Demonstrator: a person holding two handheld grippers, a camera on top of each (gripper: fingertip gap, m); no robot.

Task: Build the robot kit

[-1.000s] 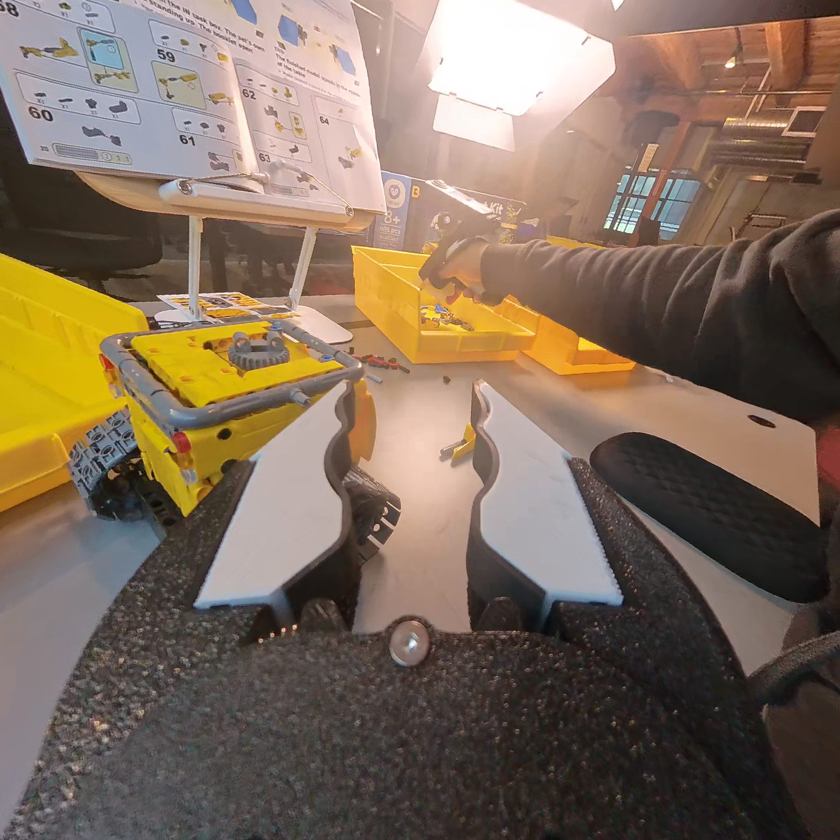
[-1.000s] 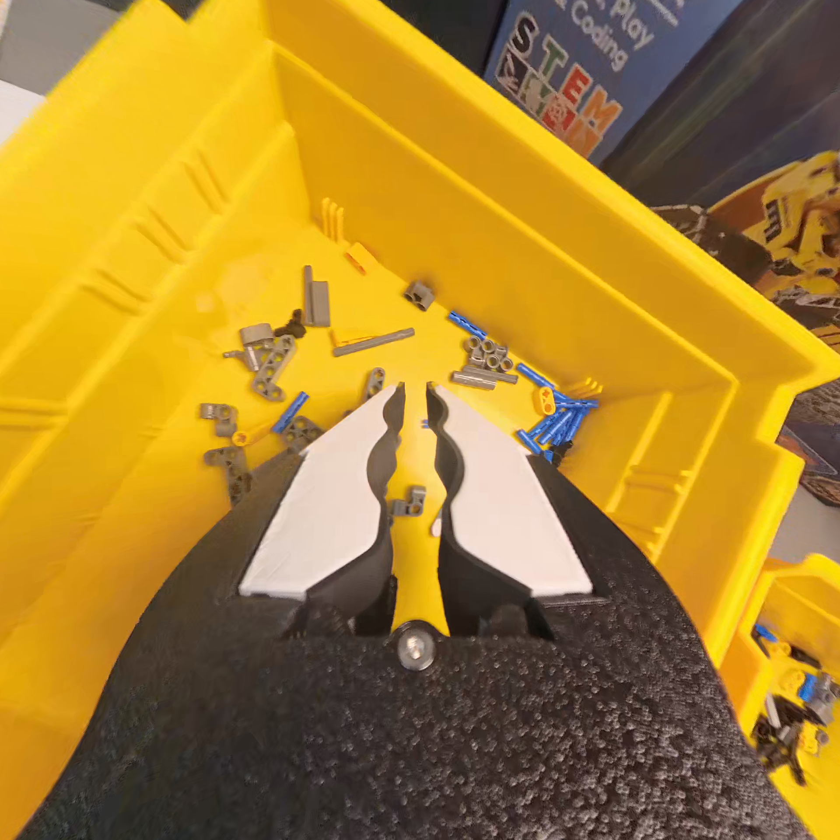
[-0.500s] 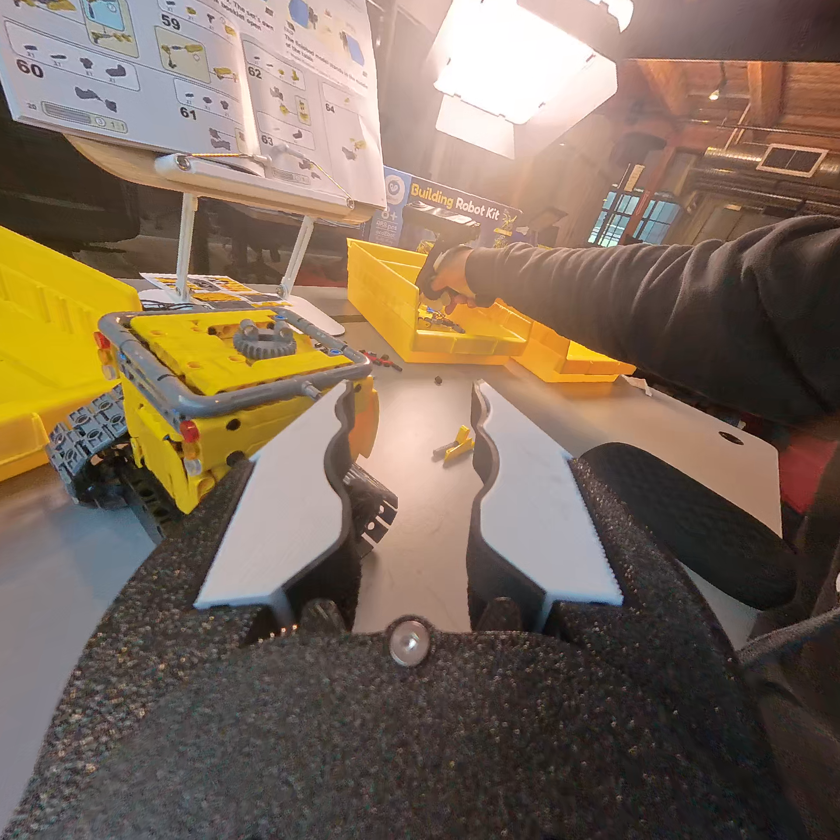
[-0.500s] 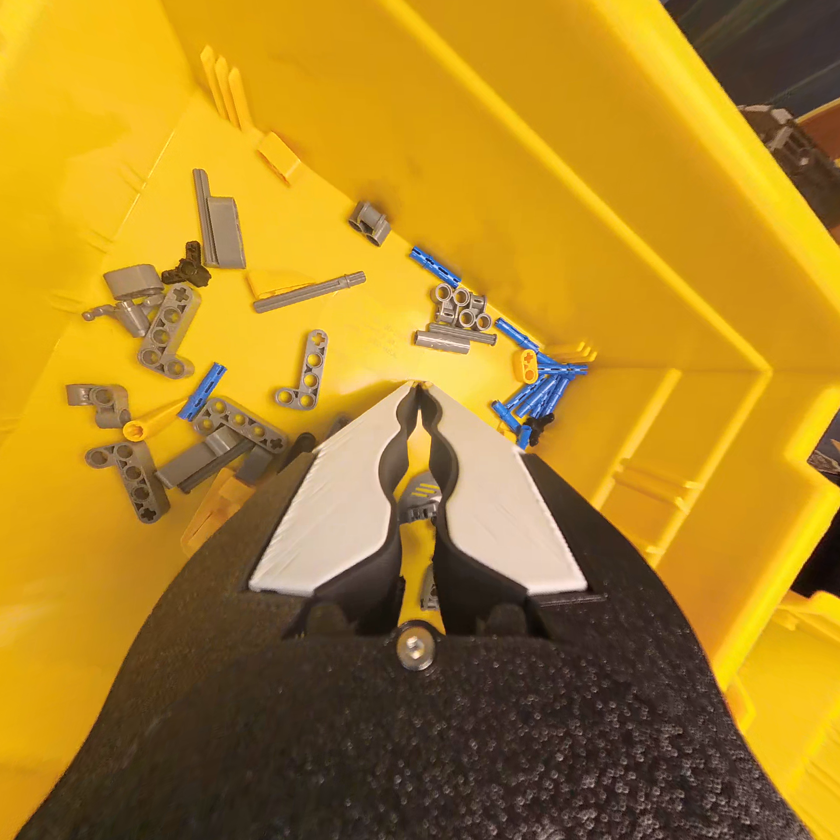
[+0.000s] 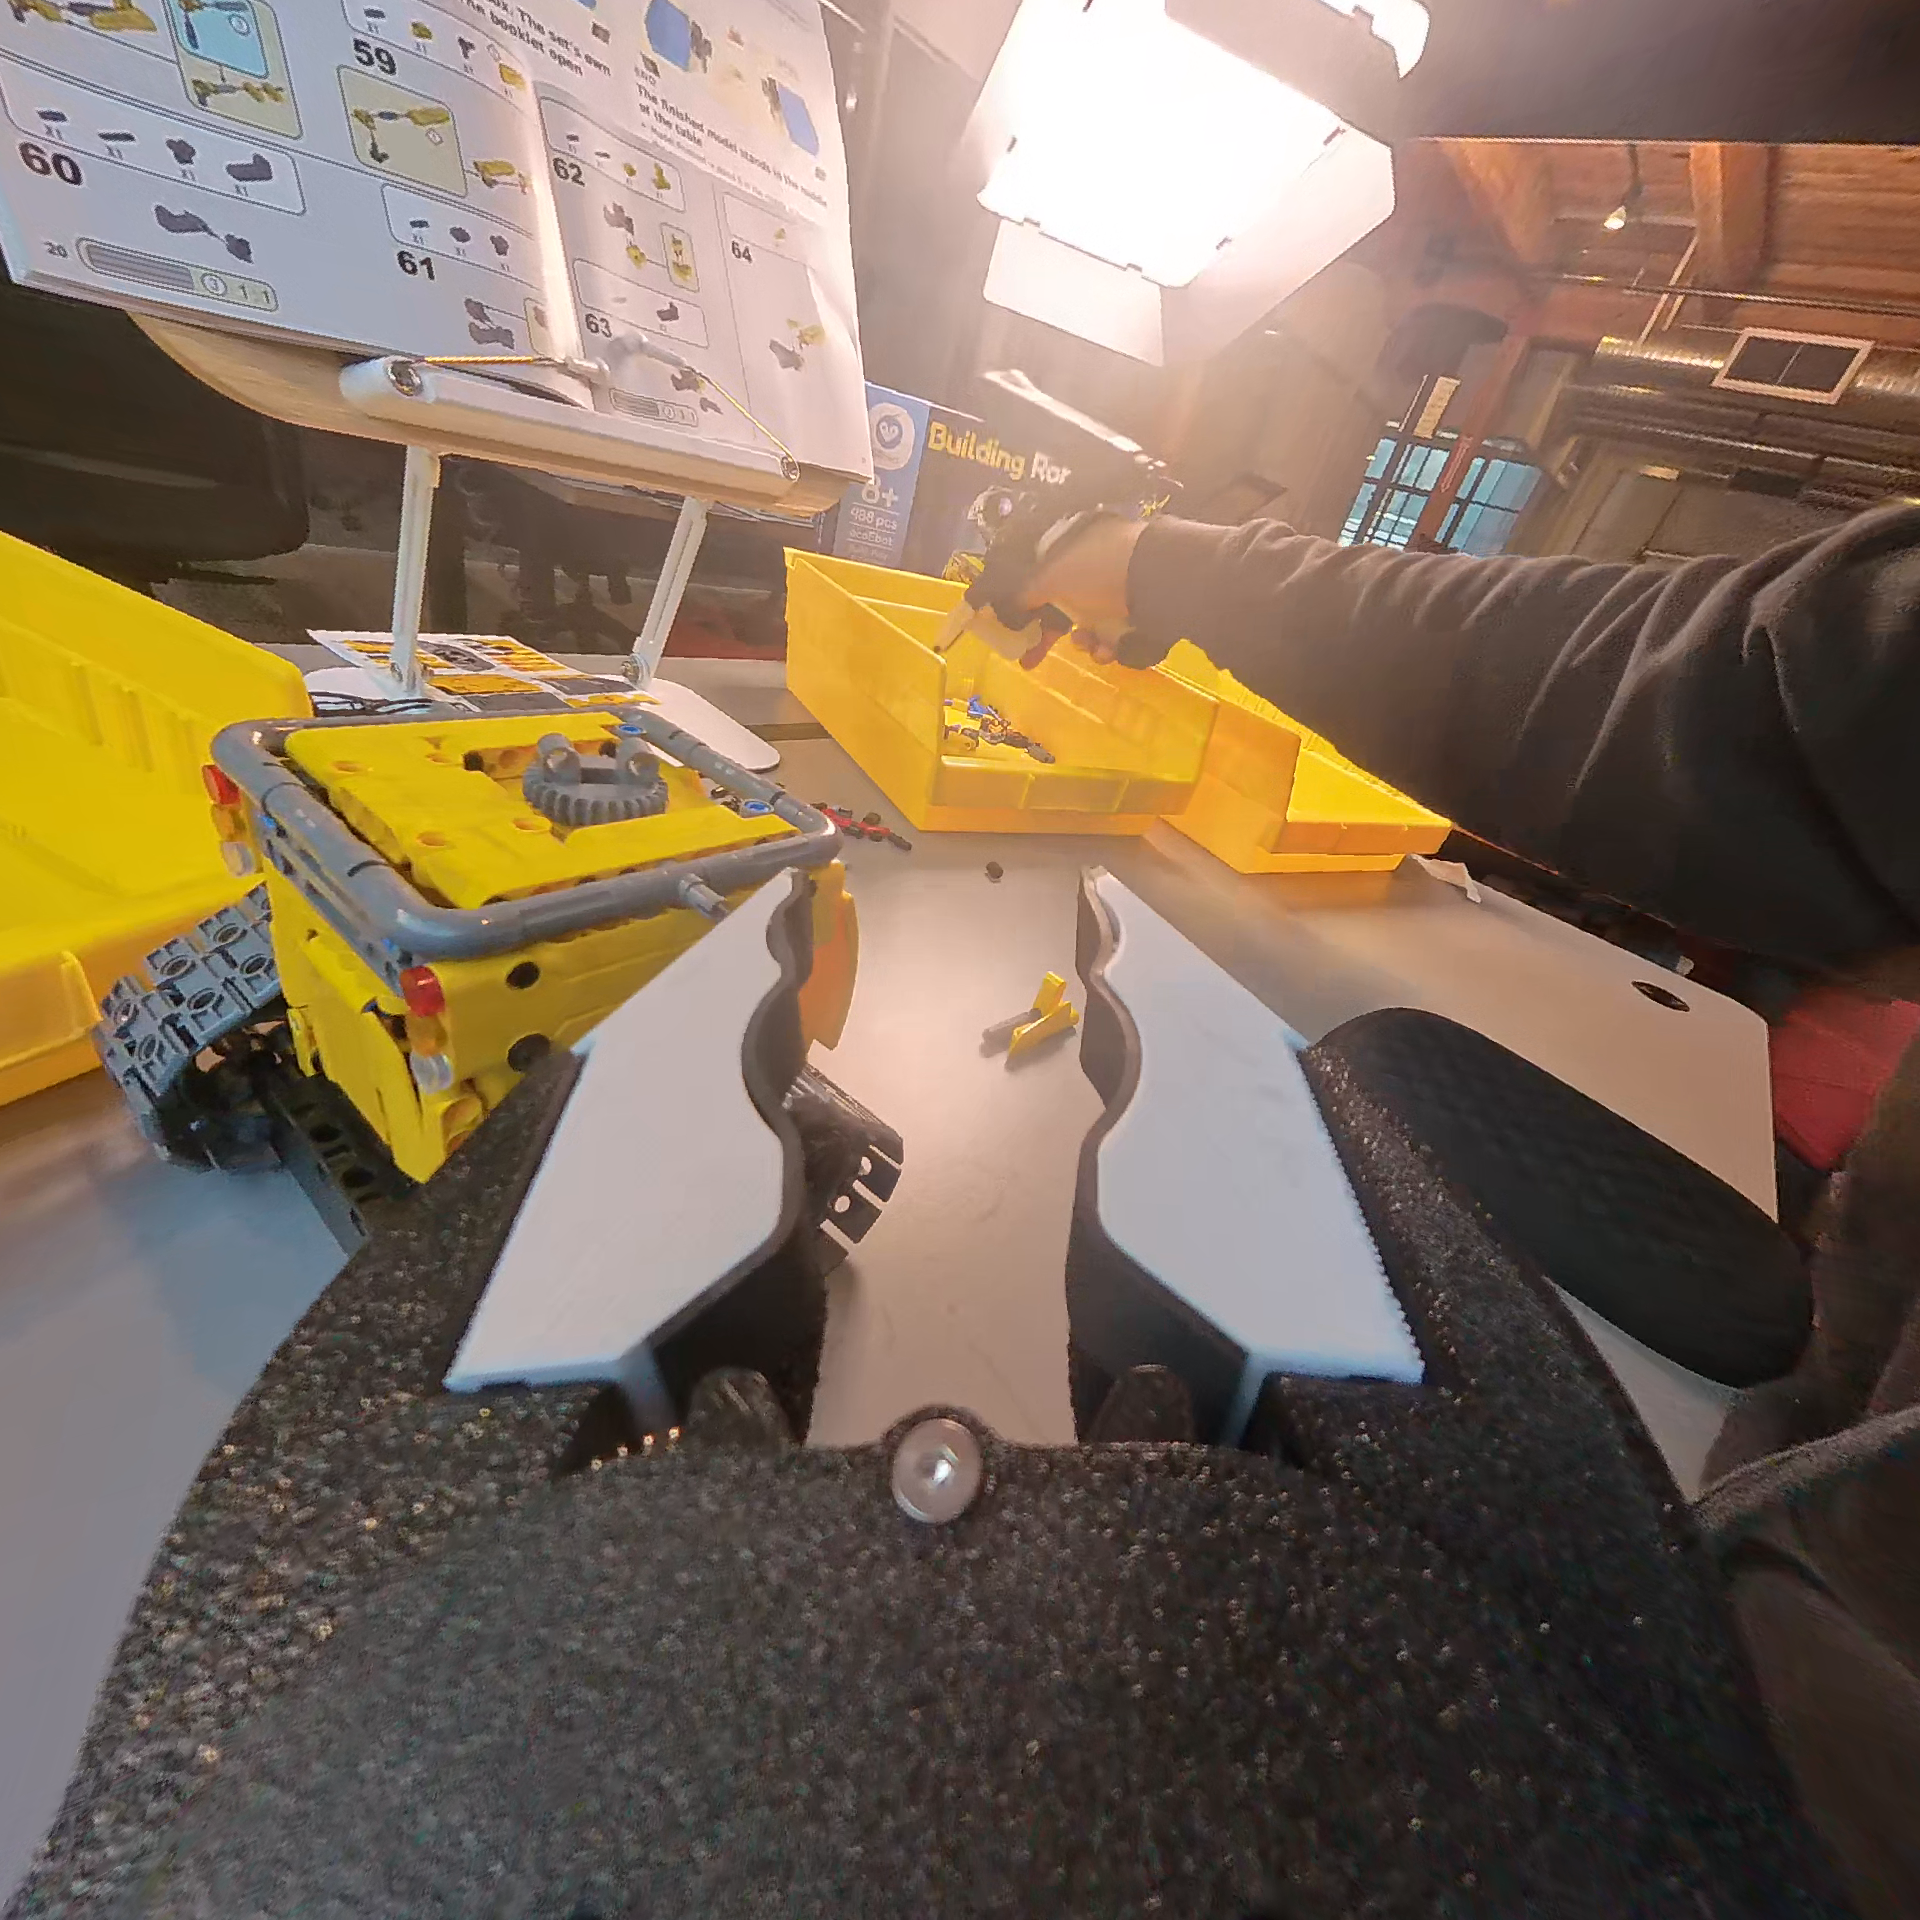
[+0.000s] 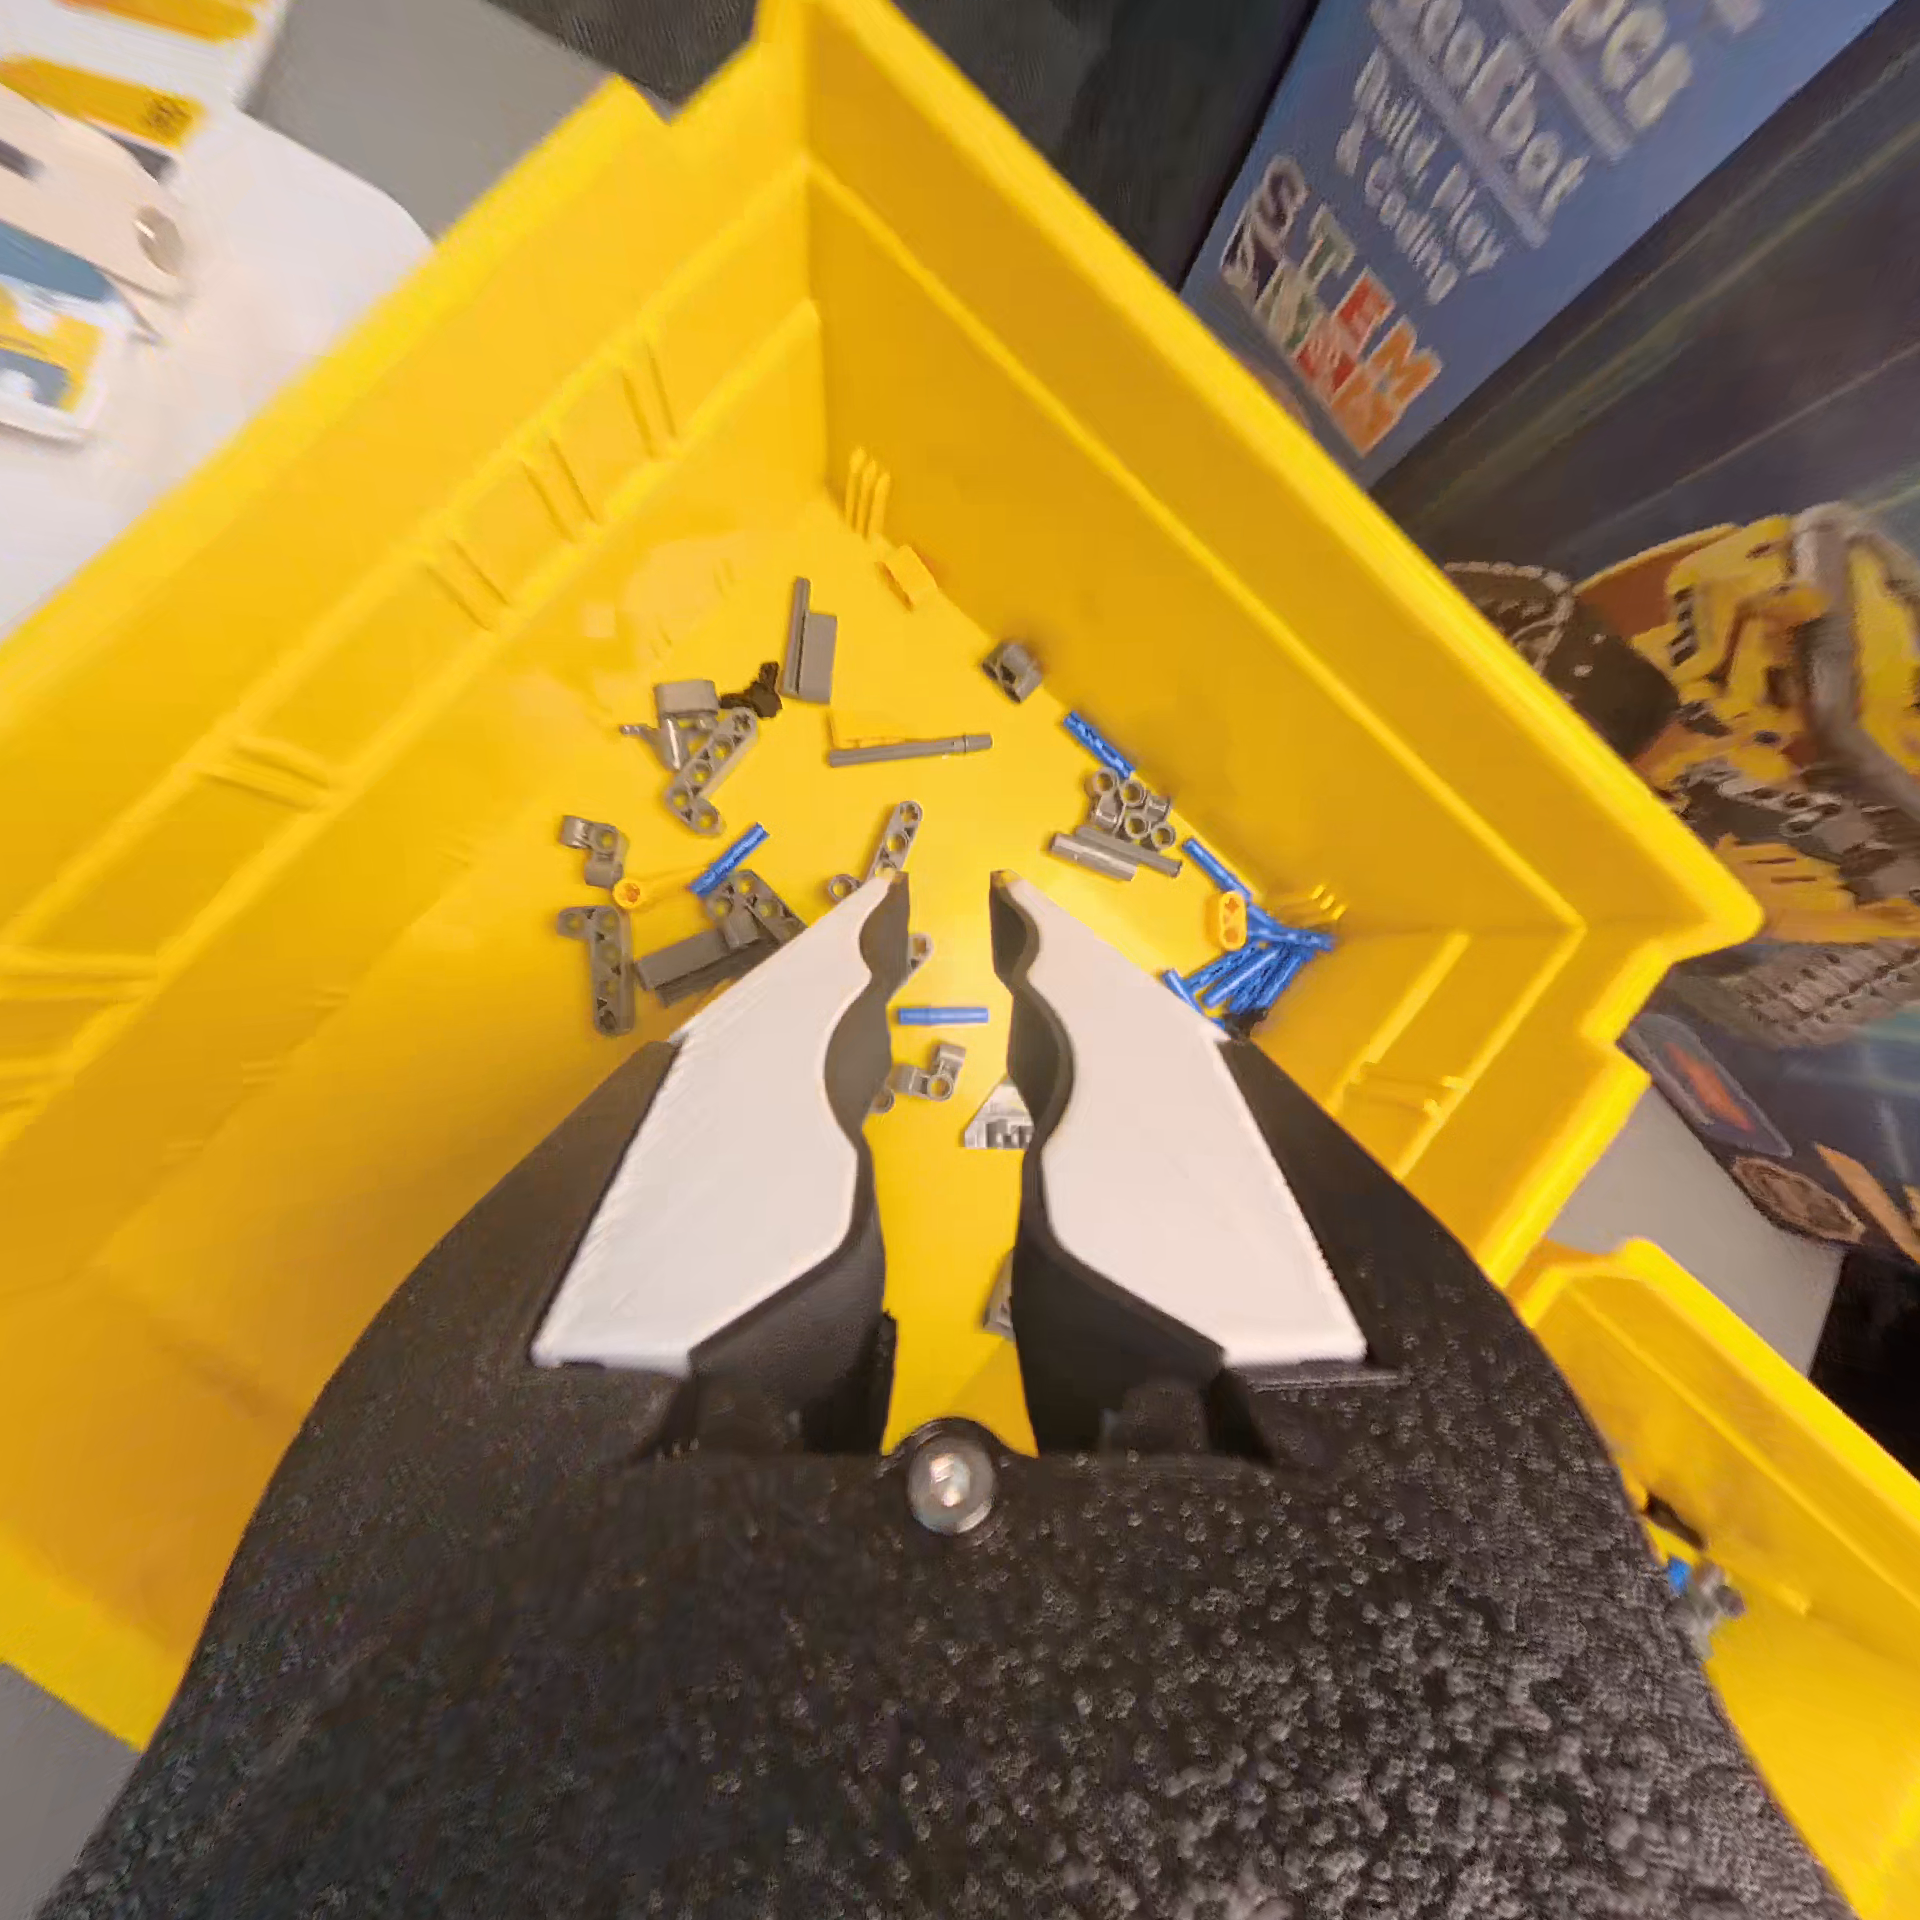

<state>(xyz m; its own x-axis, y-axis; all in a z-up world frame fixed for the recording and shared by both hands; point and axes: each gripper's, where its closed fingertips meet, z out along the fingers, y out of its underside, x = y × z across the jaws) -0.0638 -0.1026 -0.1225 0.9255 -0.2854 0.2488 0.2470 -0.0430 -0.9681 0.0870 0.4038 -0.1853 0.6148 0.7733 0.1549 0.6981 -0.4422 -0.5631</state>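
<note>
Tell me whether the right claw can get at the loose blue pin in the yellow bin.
Probably yes. The right claw is open above the yellow bin, and the blue pin lies bare between its fingers, nothing covering it.

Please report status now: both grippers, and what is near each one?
Left gripper open, empty, beside yellow model truck. Right gripper open, empty, above yellow bin of small parts. Blue pin below its fingers.

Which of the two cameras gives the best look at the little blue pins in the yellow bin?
The right wrist view: it looks straight down into the yellow bin, so the blue pins show clearly beside grey pieces. The left wrist view shows that bin far off, its contents only tiny specks under the right gripper.
</note>
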